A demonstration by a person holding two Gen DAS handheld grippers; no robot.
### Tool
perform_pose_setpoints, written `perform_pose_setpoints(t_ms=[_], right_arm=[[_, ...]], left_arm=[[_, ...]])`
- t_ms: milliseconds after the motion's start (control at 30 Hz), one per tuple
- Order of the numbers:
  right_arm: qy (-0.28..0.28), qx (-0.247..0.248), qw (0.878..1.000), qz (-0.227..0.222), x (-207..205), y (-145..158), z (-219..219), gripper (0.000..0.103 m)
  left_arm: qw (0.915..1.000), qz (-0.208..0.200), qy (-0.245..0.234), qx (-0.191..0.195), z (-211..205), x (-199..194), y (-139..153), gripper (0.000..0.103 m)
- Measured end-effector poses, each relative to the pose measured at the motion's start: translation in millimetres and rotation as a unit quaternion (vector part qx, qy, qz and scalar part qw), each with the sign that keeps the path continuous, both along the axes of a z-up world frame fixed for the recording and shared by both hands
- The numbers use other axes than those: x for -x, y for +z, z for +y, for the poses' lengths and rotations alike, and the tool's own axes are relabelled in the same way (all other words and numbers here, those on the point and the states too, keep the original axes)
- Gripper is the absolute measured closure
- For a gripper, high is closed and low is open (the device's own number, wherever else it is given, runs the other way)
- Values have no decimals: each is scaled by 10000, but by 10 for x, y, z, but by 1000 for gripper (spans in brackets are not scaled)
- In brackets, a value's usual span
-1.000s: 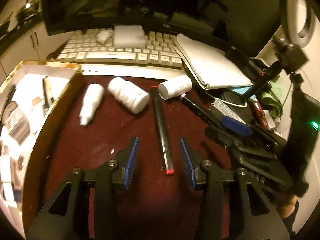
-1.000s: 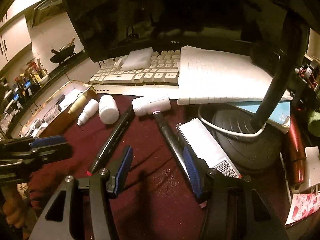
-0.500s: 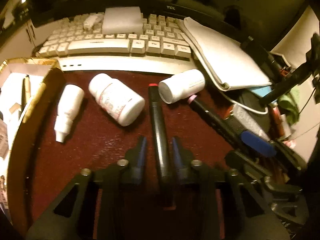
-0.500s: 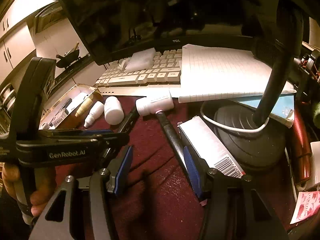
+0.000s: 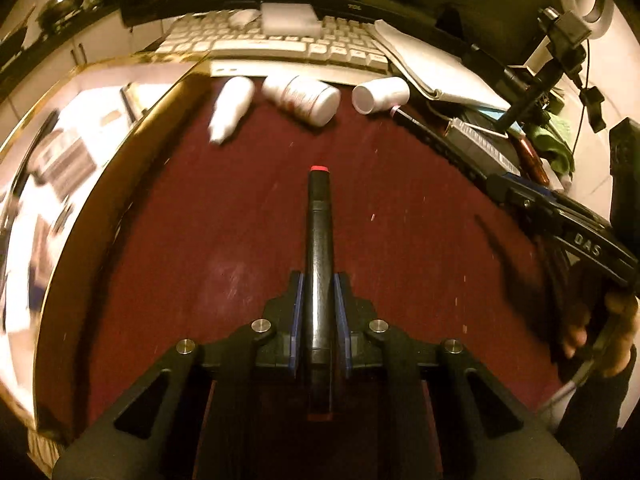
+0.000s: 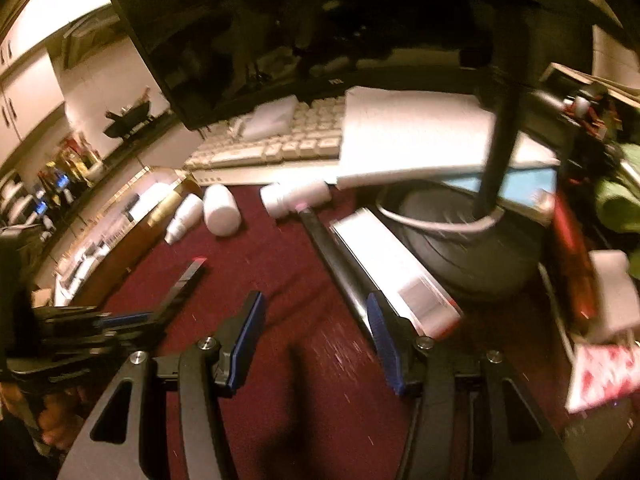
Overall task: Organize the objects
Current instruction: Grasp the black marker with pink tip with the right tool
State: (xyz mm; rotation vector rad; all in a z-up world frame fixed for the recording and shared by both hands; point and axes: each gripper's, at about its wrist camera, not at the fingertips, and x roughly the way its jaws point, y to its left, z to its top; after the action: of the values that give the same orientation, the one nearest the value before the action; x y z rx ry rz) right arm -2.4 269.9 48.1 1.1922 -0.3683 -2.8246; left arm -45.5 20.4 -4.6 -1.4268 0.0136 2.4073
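Now that the left gripper (image 5: 319,300) has just closed its jaws, the black marker (image 5: 319,240) that lay loose on the bench (image 5: 240,208) a second ago is pinched between the blue pads, its red-tipped end pointing away from the camera toward the keyboard (image 5: 280,42). It looks lifted clear of the dark red cloth and drawn back from the bottles it lay among, so I judge the pick-up done and a carry to the gold-edged tray (image 5: 132,136) on the left the likely next step (the tray already holds pens and small items). The right gripper (image 6: 316,332) hovers with its jaws spread wide and nothing between them, over the bench beside a second dark pen (image 6: 332,256) and a white box (image 6: 392,264).

A white notebook (image 5: 436,68) overlaps the keyboard. Smaller things remain to be sorted: a large white pill bottle (image 5: 304,98), a capped bottle on its side (image 5: 380,94), and a dropper bottle (image 5: 232,112) just beside the tray's rim, close to the marker's probable path.
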Motion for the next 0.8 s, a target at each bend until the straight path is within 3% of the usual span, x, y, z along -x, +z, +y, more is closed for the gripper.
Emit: perform_pose_setpoints(t_ms=[333,467,533,733,800], right_arm=[[80,-700,9965,-451,209,-87,-220,49],[546,-251,9969,-501,224,-89,-413,49],[687,-364,9961,-410,219,-54,-537,49],[159,-349,9979,-520,471,-73,-445,50],[73,-188,9985,-510,544,-90,-400,55]], left_arm=[[9998,-10,104,-153,-98,-62,-2,89],[9996,-22,191,-213,-186,-85,0,89],[9995,-39,201,-252,-202,-82,-4,89],[9996,-1,220,-174,-177,-66,7,89],[9996,7,228,-153,-163,-41,7,89]])
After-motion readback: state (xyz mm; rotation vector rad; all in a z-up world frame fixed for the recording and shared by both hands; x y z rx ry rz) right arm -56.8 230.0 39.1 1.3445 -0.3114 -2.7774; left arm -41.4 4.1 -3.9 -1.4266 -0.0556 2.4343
